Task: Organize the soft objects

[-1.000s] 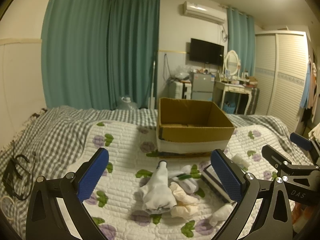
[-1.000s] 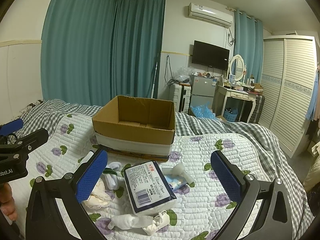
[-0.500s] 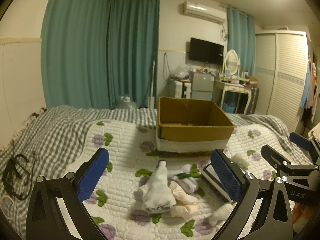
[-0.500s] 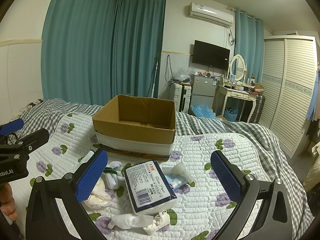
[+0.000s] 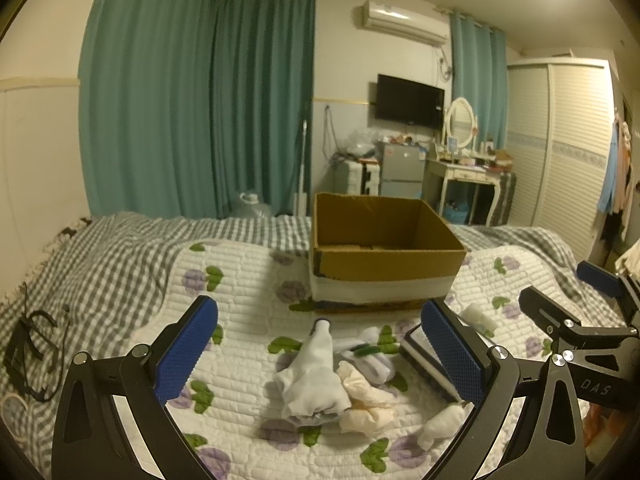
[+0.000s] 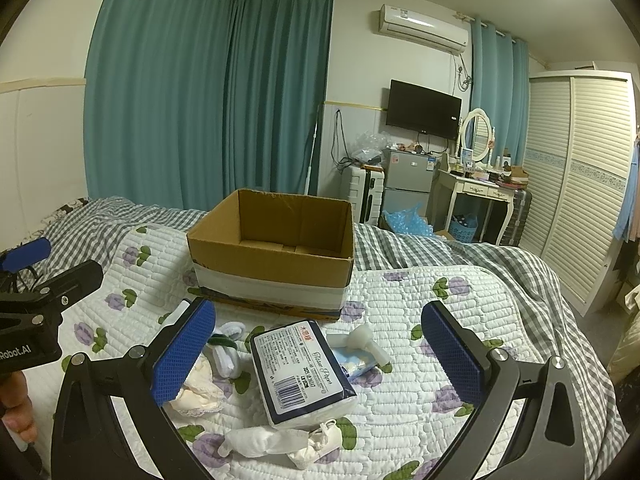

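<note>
On the quilt (image 5: 240,280), left to right: left gripper (image 5: 320,354) jaws wide, empty, over white cloth (image 5: 316,384) and cream cloth (image 5: 366,396). Risk: bunched together, a pinch likely drags both. Tissue pack (image 6: 300,368) sits under the right gripper (image 6: 320,354), also spread wide, empty; slick wrap may slip. Cardboard box (image 6: 276,248) behind looks empty.
</note>
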A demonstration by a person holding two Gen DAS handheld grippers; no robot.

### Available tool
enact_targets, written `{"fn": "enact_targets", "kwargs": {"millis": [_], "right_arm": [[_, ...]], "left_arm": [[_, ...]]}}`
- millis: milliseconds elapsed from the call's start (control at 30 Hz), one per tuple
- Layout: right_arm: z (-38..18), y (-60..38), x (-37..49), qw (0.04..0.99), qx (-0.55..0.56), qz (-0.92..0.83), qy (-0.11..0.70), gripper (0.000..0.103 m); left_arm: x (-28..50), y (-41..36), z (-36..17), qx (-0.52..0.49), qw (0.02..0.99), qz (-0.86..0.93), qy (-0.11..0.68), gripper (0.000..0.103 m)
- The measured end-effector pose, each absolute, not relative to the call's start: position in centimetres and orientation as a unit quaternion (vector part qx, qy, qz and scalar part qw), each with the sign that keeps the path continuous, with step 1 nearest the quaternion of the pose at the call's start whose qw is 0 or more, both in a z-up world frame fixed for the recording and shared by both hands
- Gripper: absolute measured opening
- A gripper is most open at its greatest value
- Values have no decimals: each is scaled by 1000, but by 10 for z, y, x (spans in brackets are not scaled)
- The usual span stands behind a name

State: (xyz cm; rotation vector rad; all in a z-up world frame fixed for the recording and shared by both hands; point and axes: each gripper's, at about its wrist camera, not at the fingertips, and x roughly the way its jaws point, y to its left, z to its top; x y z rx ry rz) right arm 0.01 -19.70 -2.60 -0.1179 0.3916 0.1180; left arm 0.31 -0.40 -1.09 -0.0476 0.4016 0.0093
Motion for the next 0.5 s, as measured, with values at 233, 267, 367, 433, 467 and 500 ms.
{"fn": "enact_targets", "kwargs": {"millis": [233, 267, 367, 433, 467, 500], "right_arm": [[-24, -197, -2, 978, -56, 57, 195, 103], [-23, -197, -1, 977, -57, 57, 195, 103], [-21, -198, -2, 978, -57, 58, 193, 103], [-19, -199, -2, 978, -59, 58, 192, 103], [-18, -199, -2, 978, -61, 59, 192, 103], [-17, -198, -2, 977, -63, 61, 194, 103]], "left_arm": [[3, -5, -11, -25, 980, 4, 199, 103], [3, -5, -11, -25, 980, 3, 199, 103], [-2, -2, -6, -32, 980, -4, 196, 103], [-4, 0, -1, -33, 981, -4, 193, 103], [-6, 2, 1, -34, 981, -5, 191, 103], [-7, 5, 4, -35, 981, -6, 191, 103]]}}
